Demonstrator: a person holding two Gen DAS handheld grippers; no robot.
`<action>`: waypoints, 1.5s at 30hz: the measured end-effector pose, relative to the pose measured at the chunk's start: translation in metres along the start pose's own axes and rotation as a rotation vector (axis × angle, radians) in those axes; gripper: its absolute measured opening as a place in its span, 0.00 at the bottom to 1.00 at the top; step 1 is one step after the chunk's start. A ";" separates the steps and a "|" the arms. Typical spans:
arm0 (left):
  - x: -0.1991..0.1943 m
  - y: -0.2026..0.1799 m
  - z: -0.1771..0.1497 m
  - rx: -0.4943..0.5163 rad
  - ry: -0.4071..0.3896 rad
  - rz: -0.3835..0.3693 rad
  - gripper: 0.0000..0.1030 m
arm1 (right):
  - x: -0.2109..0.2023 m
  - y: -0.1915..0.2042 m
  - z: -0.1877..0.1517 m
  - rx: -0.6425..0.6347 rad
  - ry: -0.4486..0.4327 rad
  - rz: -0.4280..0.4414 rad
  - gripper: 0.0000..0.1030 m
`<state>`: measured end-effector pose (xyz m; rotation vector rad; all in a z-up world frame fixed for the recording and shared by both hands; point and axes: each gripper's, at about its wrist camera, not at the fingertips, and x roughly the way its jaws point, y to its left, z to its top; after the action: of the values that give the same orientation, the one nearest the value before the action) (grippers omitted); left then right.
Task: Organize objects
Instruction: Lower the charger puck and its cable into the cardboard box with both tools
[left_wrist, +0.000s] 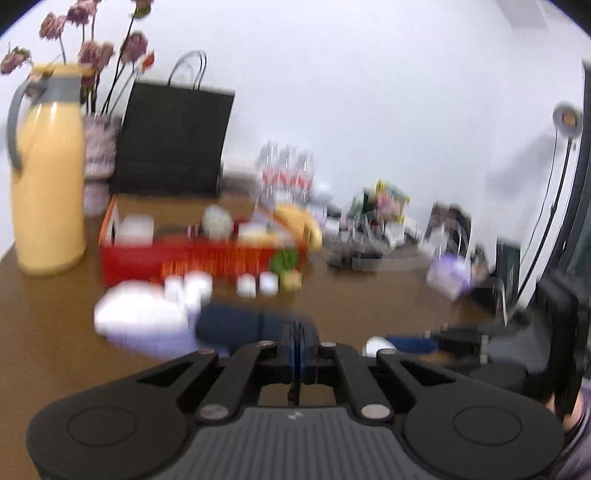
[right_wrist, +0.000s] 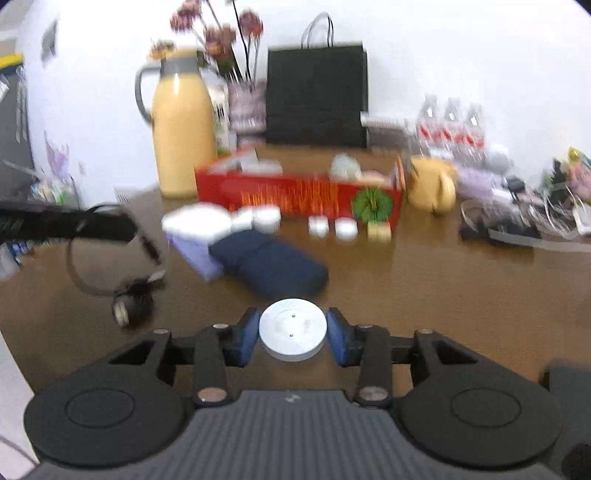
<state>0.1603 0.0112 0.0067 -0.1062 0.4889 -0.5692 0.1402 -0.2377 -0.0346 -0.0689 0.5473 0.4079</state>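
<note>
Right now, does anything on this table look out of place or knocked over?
The yellow mug at the red box's right end looks tipped on its side. Blur prevents certainty. The dark blue pouch lies askew against a purple box.

Right gripper (right_wrist: 293, 336): round disc (right_wrist: 293, 334) sits btwn its fingers. Just ahead lies a zip pouch (right_wrist: 271, 264), w/ a tissue pack (right_wrist: 197, 236) touching its left end. Ahead-left, a coiled cable (right_wrist: 110, 273) on the table (right_wrist: 424, 280). Beyond the pouch, small jars (right_wrist: 332, 227) in a row in front of the long box (right_wrist: 295, 199). Thermos (right_wrist: 181, 129) behind the box's left end, mug (right_wrist: 432, 188) at its right end. Paper bag (right_wrist: 316, 94) further back, by the wall.
</note>
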 end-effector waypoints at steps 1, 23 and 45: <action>0.005 0.005 0.017 0.006 -0.022 0.008 0.01 | 0.003 -0.006 0.014 0.016 -0.018 0.016 0.39; 0.290 0.159 0.141 -0.154 0.115 0.220 0.71 | 0.308 -0.085 0.186 0.180 0.175 -0.112 0.77; -0.031 -0.012 -0.022 0.046 -0.025 0.332 0.92 | -0.022 -0.019 0.050 0.138 -0.145 0.019 1.00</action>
<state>0.1211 0.0190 0.0031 0.0123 0.4574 -0.2538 0.1551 -0.2541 0.0189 0.0981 0.4323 0.3893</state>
